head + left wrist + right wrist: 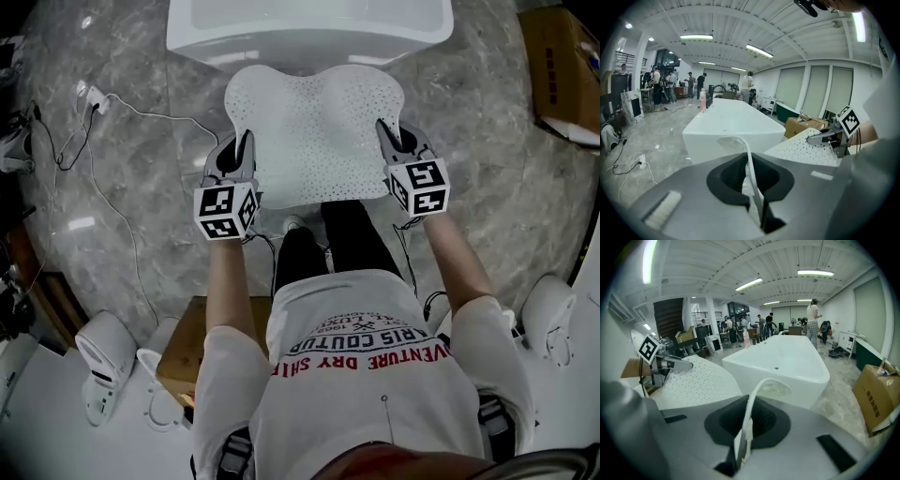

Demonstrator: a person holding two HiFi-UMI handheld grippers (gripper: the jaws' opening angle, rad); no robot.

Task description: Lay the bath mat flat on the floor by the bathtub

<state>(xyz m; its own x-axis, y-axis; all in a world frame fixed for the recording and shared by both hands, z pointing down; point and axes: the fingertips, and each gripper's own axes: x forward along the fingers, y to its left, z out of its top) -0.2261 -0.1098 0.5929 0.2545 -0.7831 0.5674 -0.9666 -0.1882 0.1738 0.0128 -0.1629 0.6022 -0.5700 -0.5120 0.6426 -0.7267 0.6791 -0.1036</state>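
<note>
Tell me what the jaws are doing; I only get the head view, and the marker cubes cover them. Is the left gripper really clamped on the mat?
Observer: Yes. In the left gripper view, the left gripper has its jaws shut on a thin edge of the bath mat.
Operator: And the right one?
Observer: Same. The right gripper pinches the mat's edge, which curls up out of the jaws.
Operator: Is the mat down yet?
Observer: No. It is held up in the air next to the bathtub, roughly level with its rim, with the floor well below it.
</note>
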